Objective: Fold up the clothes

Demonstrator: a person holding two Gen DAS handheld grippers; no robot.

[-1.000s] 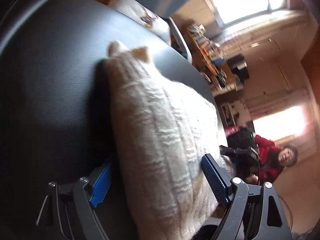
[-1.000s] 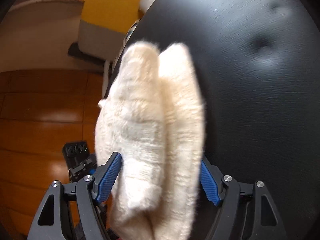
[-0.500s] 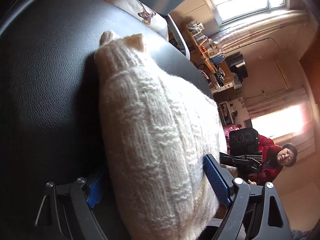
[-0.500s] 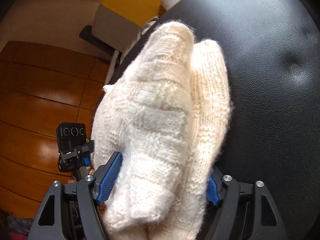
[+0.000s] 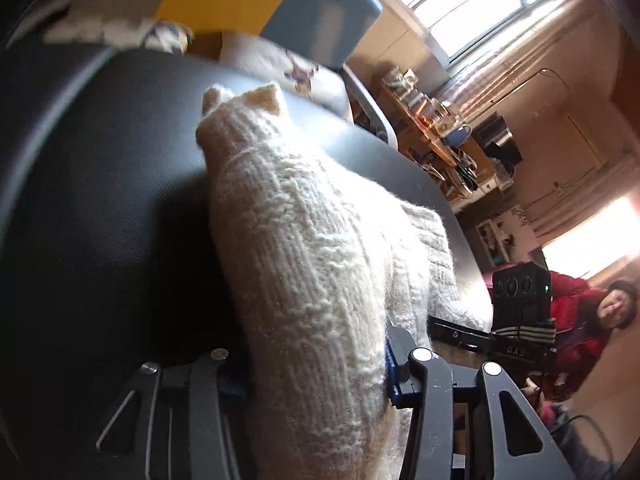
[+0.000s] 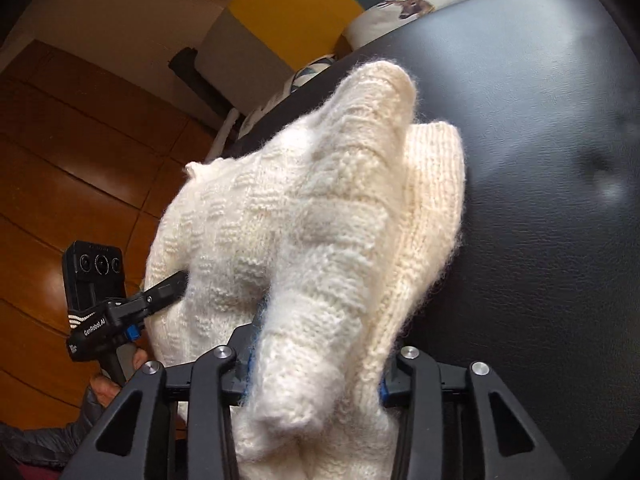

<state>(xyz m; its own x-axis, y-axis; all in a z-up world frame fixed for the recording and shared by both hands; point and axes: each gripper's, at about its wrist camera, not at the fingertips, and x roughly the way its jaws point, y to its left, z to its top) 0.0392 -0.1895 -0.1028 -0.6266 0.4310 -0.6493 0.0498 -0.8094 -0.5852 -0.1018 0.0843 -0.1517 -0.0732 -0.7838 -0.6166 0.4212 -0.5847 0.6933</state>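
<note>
We see hard daylight from the tall bright window [image 5: 472,4] blowing out; the black leather surface [image 5: 100,200] sits in deep shadow, edges bent and blurred by fisheye.

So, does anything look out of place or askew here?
Nothing damaged or spilled. The cream knit sweater is bunched in thick uneven rolls, not flat, on the black cushion. Both the left tongs and right tongs are clamped on it.
</note>
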